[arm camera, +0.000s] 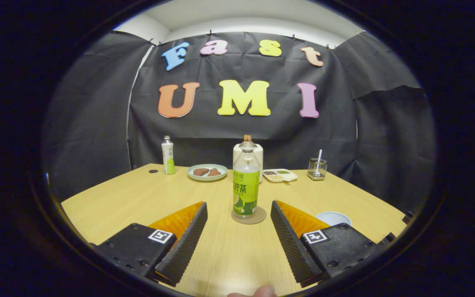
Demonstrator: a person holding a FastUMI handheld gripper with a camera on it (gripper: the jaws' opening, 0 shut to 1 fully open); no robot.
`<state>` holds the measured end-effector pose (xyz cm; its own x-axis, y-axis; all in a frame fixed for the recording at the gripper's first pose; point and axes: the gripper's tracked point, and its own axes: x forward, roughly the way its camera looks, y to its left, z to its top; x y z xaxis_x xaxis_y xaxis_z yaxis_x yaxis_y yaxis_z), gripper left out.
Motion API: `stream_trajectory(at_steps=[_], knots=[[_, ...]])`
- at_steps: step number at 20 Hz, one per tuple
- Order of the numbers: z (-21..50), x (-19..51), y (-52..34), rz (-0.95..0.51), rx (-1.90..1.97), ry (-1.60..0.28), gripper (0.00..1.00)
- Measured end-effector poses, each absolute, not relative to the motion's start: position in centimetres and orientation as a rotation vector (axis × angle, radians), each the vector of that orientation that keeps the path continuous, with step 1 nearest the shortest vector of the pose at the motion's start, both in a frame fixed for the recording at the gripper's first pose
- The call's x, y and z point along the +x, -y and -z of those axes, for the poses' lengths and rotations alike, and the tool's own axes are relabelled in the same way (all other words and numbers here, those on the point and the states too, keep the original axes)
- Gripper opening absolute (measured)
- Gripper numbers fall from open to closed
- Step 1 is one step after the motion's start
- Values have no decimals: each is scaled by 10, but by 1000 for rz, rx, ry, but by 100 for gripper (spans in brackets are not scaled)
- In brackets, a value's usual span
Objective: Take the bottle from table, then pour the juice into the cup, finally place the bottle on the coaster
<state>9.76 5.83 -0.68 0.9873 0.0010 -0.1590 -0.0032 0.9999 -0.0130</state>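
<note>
On coaster — bottle; gripper fingers spread, apart.

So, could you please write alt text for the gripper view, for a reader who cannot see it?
A clear bottle with a green label stands upright on a round coaster on a wooden table, just ahead of the open gripper, whose fingers touch nothing. A pale cup sits beside the right finger; a plate of food, a smaller bottle and a wire holder stand farther back.
</note>
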Motion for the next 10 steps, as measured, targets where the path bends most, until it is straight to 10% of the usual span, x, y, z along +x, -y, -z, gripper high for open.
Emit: stream_trajectory(at_steps=[10], knots=[[8,41,-52,12,12,-75,100]])
